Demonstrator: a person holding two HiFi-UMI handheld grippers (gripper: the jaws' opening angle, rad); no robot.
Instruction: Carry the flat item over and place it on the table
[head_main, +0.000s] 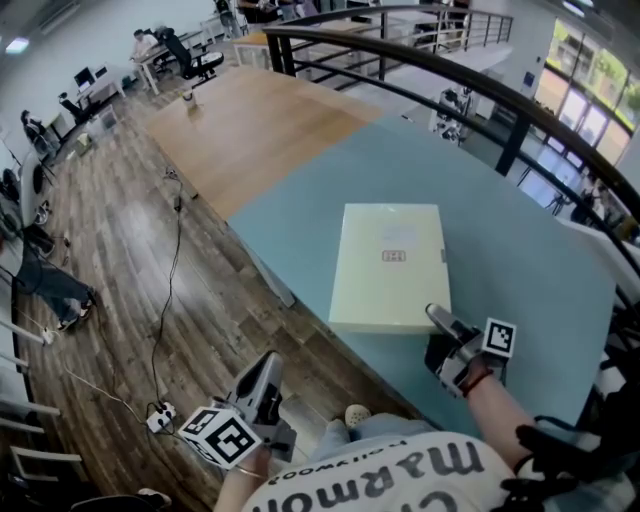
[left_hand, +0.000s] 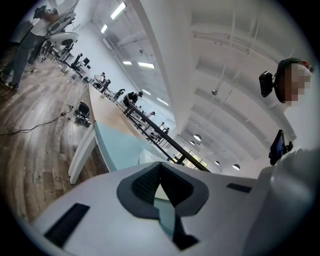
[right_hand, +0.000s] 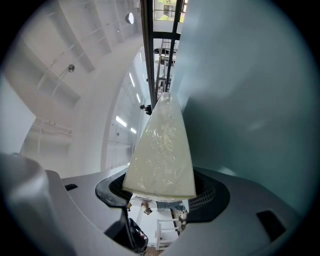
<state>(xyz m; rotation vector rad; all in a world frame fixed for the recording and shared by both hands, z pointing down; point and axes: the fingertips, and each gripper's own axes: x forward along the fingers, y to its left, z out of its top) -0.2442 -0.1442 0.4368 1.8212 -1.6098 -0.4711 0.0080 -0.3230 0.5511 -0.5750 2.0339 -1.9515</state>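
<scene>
Your right gripper (head_main: 441, 319) grips the near right corner of the flat cream box (head_main: 390, 262) lying on the blue tabletop (head_main: 520, 250); your left gripper (head_main: 267, 365) hangs beside the tabletop, seemingly closed and empty.

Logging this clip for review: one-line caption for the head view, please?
Right gripper clamps the near corner of a flat pale-yellow box resting on the teal table.
</scene>
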